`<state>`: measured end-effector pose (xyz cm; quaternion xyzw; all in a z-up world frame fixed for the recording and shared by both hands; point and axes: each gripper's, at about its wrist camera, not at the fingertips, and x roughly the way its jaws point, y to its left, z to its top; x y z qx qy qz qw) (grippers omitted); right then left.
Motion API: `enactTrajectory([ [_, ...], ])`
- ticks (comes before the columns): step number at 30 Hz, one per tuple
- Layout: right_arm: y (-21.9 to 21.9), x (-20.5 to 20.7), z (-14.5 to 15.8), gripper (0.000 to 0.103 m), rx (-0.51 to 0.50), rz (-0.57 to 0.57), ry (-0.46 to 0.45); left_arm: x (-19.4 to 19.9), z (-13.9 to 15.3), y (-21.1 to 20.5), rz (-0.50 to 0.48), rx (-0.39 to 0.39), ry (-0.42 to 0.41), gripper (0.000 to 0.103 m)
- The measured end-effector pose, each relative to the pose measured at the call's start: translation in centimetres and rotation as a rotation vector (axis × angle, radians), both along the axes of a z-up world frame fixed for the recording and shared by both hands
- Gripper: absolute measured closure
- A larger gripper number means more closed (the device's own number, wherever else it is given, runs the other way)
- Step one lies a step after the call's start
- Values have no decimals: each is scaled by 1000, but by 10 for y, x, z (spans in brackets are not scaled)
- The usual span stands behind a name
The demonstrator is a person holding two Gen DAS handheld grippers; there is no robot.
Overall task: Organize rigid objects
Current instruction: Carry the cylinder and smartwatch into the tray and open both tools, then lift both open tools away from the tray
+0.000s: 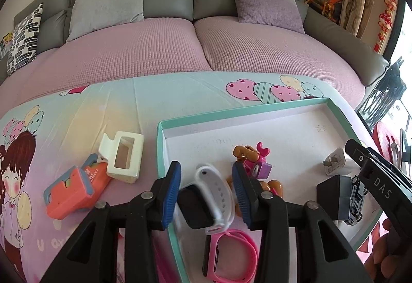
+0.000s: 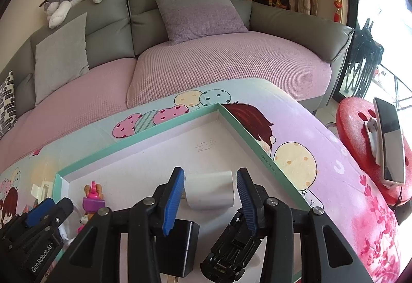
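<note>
Left gripper (image 1: 206, 190), jaws spread around white watch (image 1: 213, 195); right gripper (image 2: 211, 195), spread, white charger (image 2: 209, 190) between; cream clip (image 1: 123, 160), 10 o'clock, clear only in left view.

rigid items, part sorted into a shallow teal-rimmed white cardboard tray (image 1: 161, 143).

inside the tray: a white-strapped smartwatch with black face (image 1: 206, 201), tilted on its side at the near left wall; a pink-strapped smartwatch (image 1: 231, 257) just below it; a purple and brown toy figure (image 1: 253, 161); a white plug adapter (image 2: 209, 189) lying on its side; a black plug adapter (image 2: 177, 247); a black toy car (image 2: 231, 249) overturned. outside, left of the tray on the printed cloth: a cream rectangular hair claw clip (image 1: 123, 156) touching an orange and blue plastic toy (image 1: 74, 190).
</note>
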<state>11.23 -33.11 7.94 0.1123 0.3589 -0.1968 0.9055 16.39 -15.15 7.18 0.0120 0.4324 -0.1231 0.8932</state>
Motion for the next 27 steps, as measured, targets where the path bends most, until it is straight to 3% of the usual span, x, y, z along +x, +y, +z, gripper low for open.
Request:
enactTrajectory([
  [2,2,-2,6,46,-4,9,-18,-3,8,3,4,-2,-18,46],
  [8,9,-9,24,46,-29,22,-48,-10,34,20,52,-13,-68,37],
  [9,10,-10,27,46,-30,23,-54,-11,37,25,70,-11,-74,33],
  [10,11,-11,30,46,-28,24,-61,-11,39,31,93,-7,-75,19],
  [11,12,-12,33,44,-23,24,-65,-11,40,37,116,0,-74,11],
  [23,33,-12,36,21,57,69,-34,-18,45,96,302,-19,-69,7],
  [27,44,-10,33,11,33,95,-13,-21,43,110,339,-31,-70,7],
])
